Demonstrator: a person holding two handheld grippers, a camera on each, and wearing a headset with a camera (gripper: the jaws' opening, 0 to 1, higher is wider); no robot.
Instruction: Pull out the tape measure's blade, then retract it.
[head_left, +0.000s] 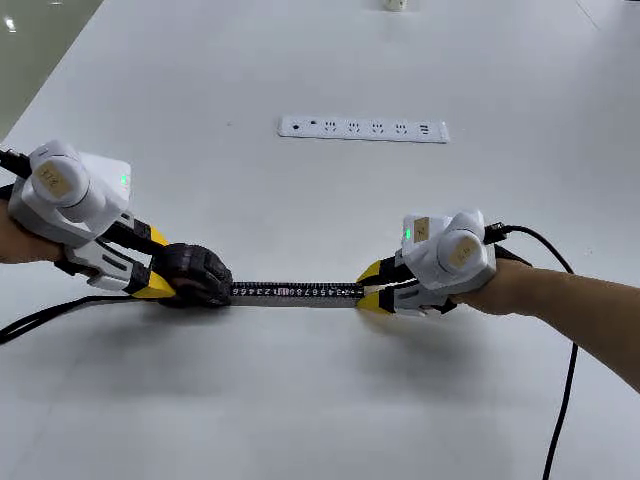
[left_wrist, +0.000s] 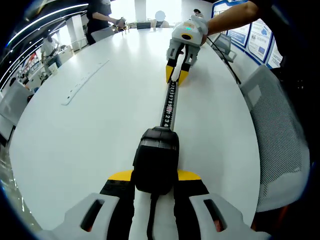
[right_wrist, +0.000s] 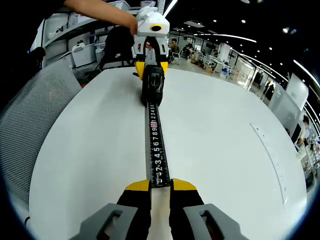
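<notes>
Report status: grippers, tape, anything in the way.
Left gripper shut on tape measure case. Right gripper shut on blade, pulled out flat along table. Power strip lies well clear.

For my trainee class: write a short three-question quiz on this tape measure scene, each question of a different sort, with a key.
1. True or false: the right claw is shut on the end of the pulled-out blade.
2. What is the left claw shut on? A: the tape measure's case; B: a pen; C: a cup.
3. Short answer: what long white thing lies on the table beyond the tape, away from the person?

Key: 1 true; 2 A; 3 the power strip.
</notes>
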